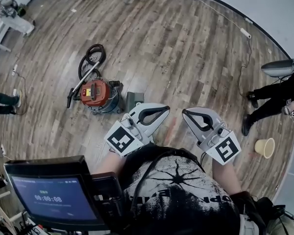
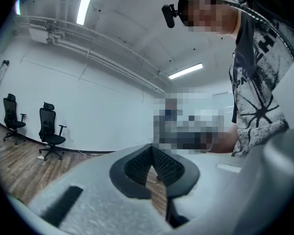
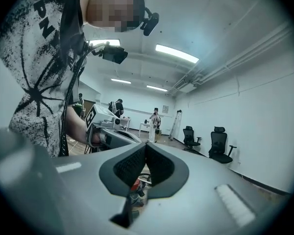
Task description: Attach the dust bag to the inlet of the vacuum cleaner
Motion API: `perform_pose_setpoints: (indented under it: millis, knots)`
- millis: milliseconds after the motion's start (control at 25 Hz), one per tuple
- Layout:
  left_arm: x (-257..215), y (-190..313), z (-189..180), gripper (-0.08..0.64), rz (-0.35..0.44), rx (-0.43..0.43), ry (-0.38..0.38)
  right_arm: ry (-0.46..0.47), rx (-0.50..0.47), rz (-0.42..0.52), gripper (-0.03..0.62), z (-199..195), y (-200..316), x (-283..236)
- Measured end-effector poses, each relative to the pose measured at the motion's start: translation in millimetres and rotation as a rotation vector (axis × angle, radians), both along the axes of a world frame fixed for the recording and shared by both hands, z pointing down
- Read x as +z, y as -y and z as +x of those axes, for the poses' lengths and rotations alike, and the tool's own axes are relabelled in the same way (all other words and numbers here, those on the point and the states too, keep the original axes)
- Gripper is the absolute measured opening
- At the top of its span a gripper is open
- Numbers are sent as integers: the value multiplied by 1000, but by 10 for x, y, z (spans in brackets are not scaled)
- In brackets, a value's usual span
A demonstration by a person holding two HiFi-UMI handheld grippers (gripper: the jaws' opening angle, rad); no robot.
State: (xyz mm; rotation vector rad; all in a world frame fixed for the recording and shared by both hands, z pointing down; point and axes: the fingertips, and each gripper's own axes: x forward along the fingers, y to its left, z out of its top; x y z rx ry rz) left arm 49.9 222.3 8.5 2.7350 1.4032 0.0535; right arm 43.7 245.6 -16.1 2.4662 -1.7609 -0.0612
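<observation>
- Wood-plank floor [image 1: 196,48] all round, open in the middle, likely kept so for work at ground level.
- Nearest, at 7 o'clock: screen [image 1: 49,197] showing a timer, presumably set there for a quick glance.
- Just ahead, at centre: left gripper [image 1: 165,109] and right gripper [image 1: 184,112], held level and side by side, tips near each other. Both pairs of jaws pressed together on nothing, seemingly with no task thing in reach yet.
- Farther, at 11 o'clock: flat grey-green piece, probably the dust bag [image 1: 134,100], lying just beside the red-topped vacuum cleaner [image 1: 99,94], well apart from both grippers. Inlet too small to make out.
- Beyond that: black hose [image 1: 90,58], coiled loose on the boards.
- Off at 3 o'clock: pale cup [image 1: 264,147], out of the way.
</observation>
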Motion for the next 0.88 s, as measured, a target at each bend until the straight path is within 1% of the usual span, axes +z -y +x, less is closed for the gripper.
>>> perform_pose_setpoints:
  millis: [160,280,440,600,720,880]
  knots:
    - [37,366,241,3,-7,4,6,-18,7,-22,5,251,355,-33]
    - [-1,513,415,3,-35,-2,4,-23,0,-31,5,395,510,-62]
    - [-62,589,616,3,-41,-36,21,-21,-26,-55,5,583,537,-118]
    - [-5,1062,745,3,-54,-75,-12,-15,-69,-82,5,753,1002,-35]
    - [82,1270,830,3,-30,-150,-11,-7,-149,-86,5,872,1212,15]
    - [212,1569,964,3,33,-328,-1,-10,-310,-92,5,1093,1425,127]
